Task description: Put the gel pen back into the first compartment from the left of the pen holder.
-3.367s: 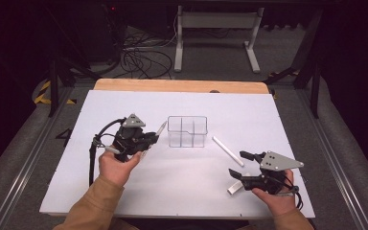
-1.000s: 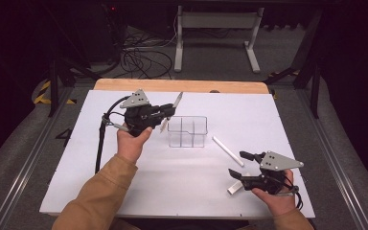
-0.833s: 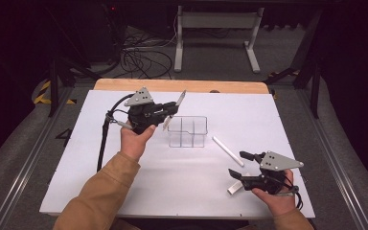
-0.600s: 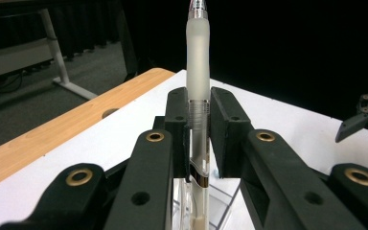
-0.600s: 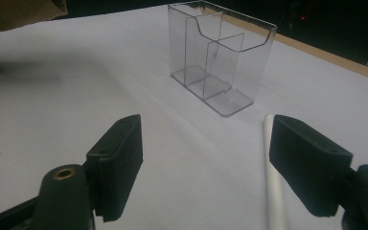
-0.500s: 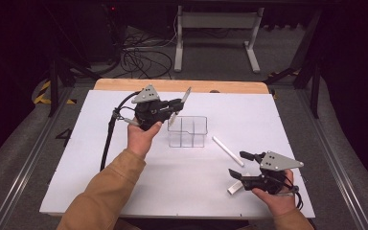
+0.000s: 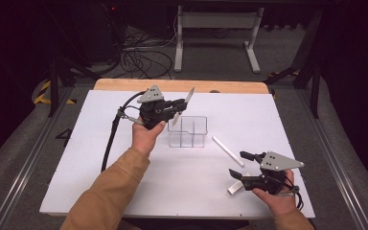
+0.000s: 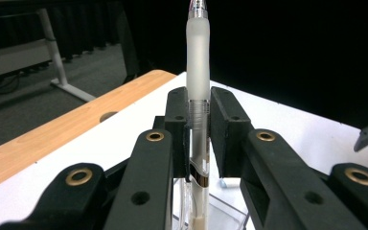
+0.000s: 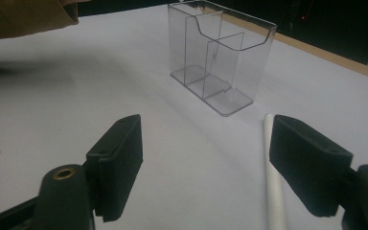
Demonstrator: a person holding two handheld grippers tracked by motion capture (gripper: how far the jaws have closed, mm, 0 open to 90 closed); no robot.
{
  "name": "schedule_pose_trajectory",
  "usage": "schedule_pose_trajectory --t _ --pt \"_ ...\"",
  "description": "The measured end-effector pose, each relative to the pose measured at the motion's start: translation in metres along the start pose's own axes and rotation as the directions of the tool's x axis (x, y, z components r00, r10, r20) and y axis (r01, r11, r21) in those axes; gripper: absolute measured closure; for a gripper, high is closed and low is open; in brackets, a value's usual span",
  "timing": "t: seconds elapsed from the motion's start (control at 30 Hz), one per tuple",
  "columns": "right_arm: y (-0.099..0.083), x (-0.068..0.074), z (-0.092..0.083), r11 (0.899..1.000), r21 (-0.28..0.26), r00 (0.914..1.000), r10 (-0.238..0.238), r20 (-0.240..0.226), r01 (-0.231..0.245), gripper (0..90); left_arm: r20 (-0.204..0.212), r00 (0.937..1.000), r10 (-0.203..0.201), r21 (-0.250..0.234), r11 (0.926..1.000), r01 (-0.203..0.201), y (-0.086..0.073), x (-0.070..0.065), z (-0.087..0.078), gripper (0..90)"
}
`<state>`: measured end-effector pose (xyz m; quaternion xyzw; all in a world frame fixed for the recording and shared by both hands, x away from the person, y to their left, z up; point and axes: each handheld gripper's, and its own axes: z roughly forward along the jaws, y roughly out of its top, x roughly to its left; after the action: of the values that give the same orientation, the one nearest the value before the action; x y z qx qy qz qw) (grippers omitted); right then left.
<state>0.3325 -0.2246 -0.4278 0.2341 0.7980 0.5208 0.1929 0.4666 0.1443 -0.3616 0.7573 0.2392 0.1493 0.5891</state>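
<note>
We are carrying a pen (image 8: pixel 197 86), clenched upright in the left tongs (image 7: pixel 175 106), above the clear holder (image 7: pixel 188 131) on the surface (image 7: pixel 91 163). Next, we judge, calls for lowering it into 1 compartment. Right tongs (image 9: pixel 206 158) are resting released.

Clear organiser (image 7: pixel 188 132), frosted white pen (image 8: pixel 197 72), black jaws, plain white table (image 7: pixel 100 167).
</note>
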Motion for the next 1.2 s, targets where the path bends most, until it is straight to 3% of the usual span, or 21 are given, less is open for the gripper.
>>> schedule_pose_trajectory --t 0.8,1.2 --pt "0.000 0.000 0.000 1.000 0.000 1.0000 0.001 -0.001 -0.001 28.0 0.006 1.0000 -0.004 0.058 0.9983 0.003 -0.023 0.003 0.006 78.5" --pt "0.000 0.001 0.001 1.000 -0.001 1.0000 0.005 -0.002 -0.005 27.8 0.007 0.9995 -0.031 0.074 0.9968 0.030 -0.036 0.004 0.005 78.5"
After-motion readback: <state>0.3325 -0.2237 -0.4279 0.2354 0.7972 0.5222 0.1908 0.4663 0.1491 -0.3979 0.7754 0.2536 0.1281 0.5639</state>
